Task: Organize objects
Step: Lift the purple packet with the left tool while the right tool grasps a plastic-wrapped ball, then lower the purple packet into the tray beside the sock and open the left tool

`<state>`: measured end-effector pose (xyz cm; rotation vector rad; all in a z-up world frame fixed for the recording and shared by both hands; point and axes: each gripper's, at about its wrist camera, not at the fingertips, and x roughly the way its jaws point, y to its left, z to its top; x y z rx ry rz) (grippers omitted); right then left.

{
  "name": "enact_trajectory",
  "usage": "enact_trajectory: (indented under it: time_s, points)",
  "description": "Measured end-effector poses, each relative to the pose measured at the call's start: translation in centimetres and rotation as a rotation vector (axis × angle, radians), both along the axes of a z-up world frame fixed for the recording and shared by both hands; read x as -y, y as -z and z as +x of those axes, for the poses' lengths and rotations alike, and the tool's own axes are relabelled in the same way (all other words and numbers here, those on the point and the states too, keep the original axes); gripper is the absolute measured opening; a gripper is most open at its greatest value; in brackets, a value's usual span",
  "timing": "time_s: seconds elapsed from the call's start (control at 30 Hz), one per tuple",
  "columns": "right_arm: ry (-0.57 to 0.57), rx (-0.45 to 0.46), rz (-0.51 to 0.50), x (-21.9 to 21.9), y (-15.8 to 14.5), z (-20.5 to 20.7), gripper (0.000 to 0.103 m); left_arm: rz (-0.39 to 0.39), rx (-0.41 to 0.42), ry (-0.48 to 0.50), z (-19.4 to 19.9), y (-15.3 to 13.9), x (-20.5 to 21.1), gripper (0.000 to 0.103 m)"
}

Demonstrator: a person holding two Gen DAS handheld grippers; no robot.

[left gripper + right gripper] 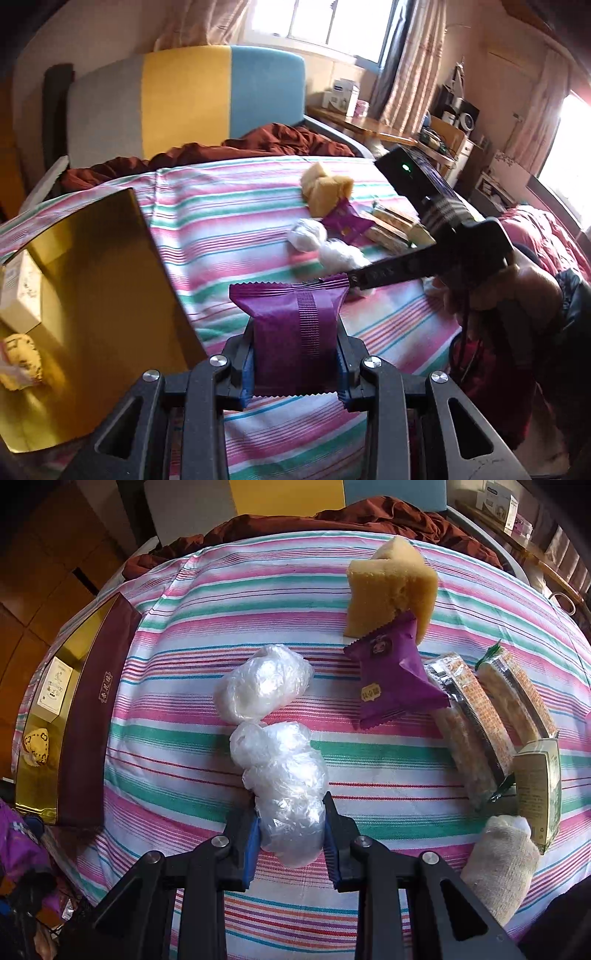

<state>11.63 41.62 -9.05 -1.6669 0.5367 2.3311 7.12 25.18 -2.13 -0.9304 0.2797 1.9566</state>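
My left gripper (295, 363) is shut on a purple snack packet (291, 328), held above the striped bedspread (221, 221). To its left stands the open gold box (96, 277) with a white carton (20, 291) and a wrapped yellow cake (20, 360) inside. My right gripper (290, 840) is shut on the near end of a string of clear plastic-wrapped lumps (280, 768) that lies on the bedspread (184, 775). Beyond lie another purple packet (391, 675), a yellow sponge cake (388, 587), two long wrapped biscuit packs (476, 716) and a green-white carton (537, 790).
The gold box with its maroon side (85, 720) sits at the bed's left edge. A rolled beige cloth (498, 864) lies near the right gripper. A brown blanket (229, 147) is bunched by the headboard (184, 99). A desk (362, 123) with clutter stands beyond the bed.
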Motion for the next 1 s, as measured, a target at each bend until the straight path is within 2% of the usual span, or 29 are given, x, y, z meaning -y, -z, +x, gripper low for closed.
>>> enact_trajectory:
  time_s: [0.27, 0.53, 0.8, 1.0]
  points:
    - [-0.003, 0.002, 0.008, 0.1, 0.0, 0.0, 0.028, 0.002, -0.008, -0.136, -2.7, -0.5, 4.1, 0.034]
    - [-0.013, 0.009, 0.027, 0.4, 0.0, 0.1, 0.029, -0.008, -0.009, -0.369, -6.9, -0.4, 11.4, 0.034]
    - [-0.017, 0.011, 0.035, 0.4, -0.1, 0.2, 0.029, -0.099, -0.008, -0.575, -10.0, 1.8, 17.8, 0.034]
    - [-0.016, 0.011, 0.035, 0.4, -0.1, 0.1, 0.029, -0.134, -0.001, -0.626, -10.8, 3.3, 20.0, 0.034]
